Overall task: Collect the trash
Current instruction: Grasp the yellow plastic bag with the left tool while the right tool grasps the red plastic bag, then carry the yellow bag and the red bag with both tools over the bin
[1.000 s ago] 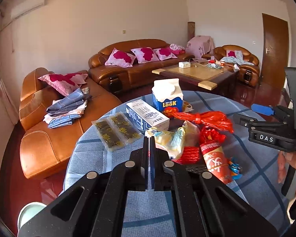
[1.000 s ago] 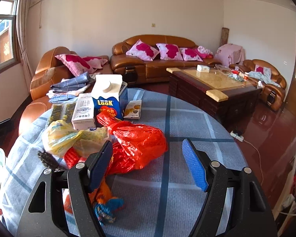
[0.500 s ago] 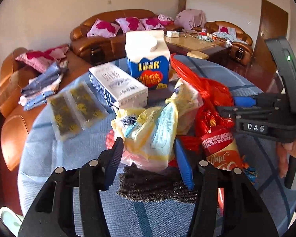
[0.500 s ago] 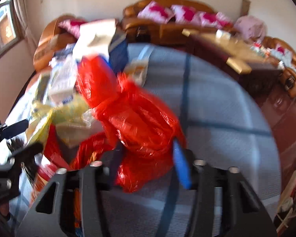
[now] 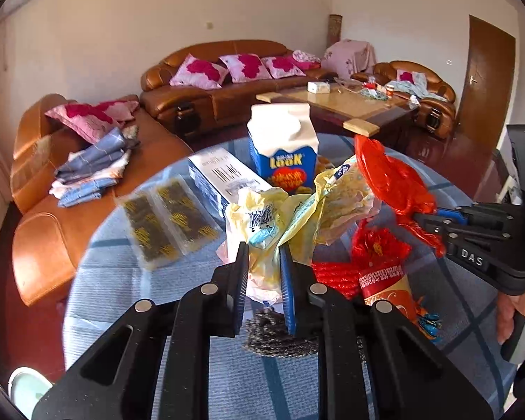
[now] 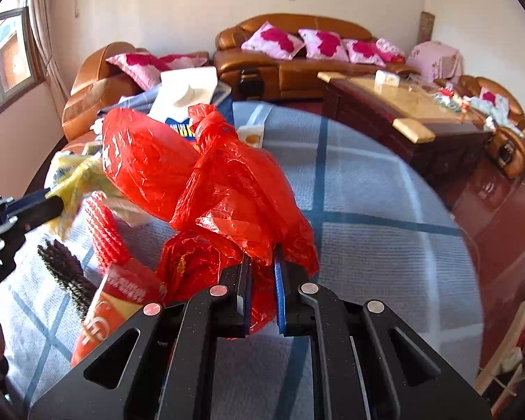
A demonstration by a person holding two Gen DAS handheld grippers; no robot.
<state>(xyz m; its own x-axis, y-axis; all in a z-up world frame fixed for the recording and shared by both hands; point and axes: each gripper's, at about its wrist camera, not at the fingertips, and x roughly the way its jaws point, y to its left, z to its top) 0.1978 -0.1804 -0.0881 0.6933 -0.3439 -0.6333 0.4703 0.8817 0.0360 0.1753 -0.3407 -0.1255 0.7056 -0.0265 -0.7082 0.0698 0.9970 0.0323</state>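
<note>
A pile of trash lies on a round table with a blue checked cloth (image 5: 122, 280). My left gripper (image 5: 264, 255) is shut on a crumpled yellow plastic bag (image 5: 297, 206) and holds it above the cloth. My right gripper (image 6: 262, 262) is shut on a red plastic bag (image 6: 227, 189), lifted off the table; it also shows in the left wrist view (image 5: 392, 182). A red paper cup (image 5: 385, 287), red netting (image 5: 329, 276) and a dark steel-wool scourer (image 5: 273, 332) lie beneath the bags.
A blue and white milk carton (image 5: 283, 147), a white box (image 5: 224, 178) and a clear pack of dark snacks (image 5: 164, 224) stand behind the pile. Brown leather sofas (image 5: 227, 80) and a coffee table (image 5: 336, 101) lie beyond the table. The right half of the cloth (image 6: 367, 210) is bare.
Both grippers moved in over the pile and closed: the left on the yellow bag, the right on the red bag. Both bags are now raised off the table.
</note>
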